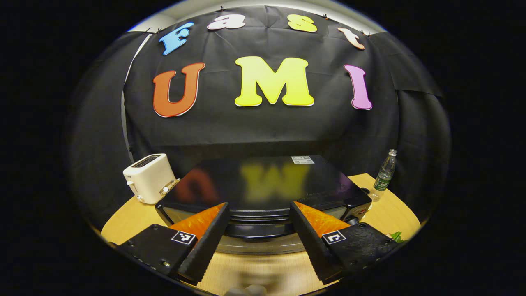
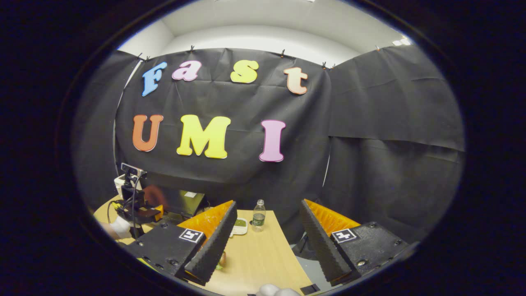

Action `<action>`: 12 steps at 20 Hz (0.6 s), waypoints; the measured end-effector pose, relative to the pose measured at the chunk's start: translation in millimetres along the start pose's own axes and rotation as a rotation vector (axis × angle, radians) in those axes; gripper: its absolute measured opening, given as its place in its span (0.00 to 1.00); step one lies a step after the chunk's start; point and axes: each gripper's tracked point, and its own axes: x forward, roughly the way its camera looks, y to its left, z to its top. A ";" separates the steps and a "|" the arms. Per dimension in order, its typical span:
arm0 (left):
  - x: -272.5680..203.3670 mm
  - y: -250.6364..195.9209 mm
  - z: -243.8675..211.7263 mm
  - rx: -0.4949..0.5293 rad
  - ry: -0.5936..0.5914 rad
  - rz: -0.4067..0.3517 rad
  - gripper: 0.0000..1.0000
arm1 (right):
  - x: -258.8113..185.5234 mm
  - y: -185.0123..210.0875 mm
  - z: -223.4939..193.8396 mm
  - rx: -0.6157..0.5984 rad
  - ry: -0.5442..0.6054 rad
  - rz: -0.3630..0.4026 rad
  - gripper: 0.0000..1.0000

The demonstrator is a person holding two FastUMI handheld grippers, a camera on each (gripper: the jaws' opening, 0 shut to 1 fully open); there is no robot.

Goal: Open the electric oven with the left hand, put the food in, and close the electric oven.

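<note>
Nearest to us, the left gripper (image 1: pixel 259 236) hangs spread wide over the front edge of the electric oven (image 1: pixel 263 185), with nothing between its fingers; we judge it lines up for the door, which looks closed. The right gripper (image 2: pixel 265 242) is also spread and empty, waiting above the table (image 2: pixel 263 259), near a small dish (image 2: pixel 239 226) that may hold the food.

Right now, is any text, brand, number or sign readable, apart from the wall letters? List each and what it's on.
Nothing can be read as text.
Too small: white sticker on top of the glossy black electric oven.
Blurred: green label on the clear plastic bottle.
Blurred: dark mark on the cream toaster.
Patterns, not words: black-and-white square tags on the left gripper.
</note>
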 end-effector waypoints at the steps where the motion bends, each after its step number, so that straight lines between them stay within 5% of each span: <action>1: -0.1 1.9 -1.7 -0.004 0.002 0.001 0.98 | -1.7 1.1 0.3 -0.002 -0.002 0.002 0.98; 12: -33.9 0.6 -17.7 0.001 0.008 0.001 0.98 | -4.8 13.4 -15.9 0.011 0.030 0.041 0.98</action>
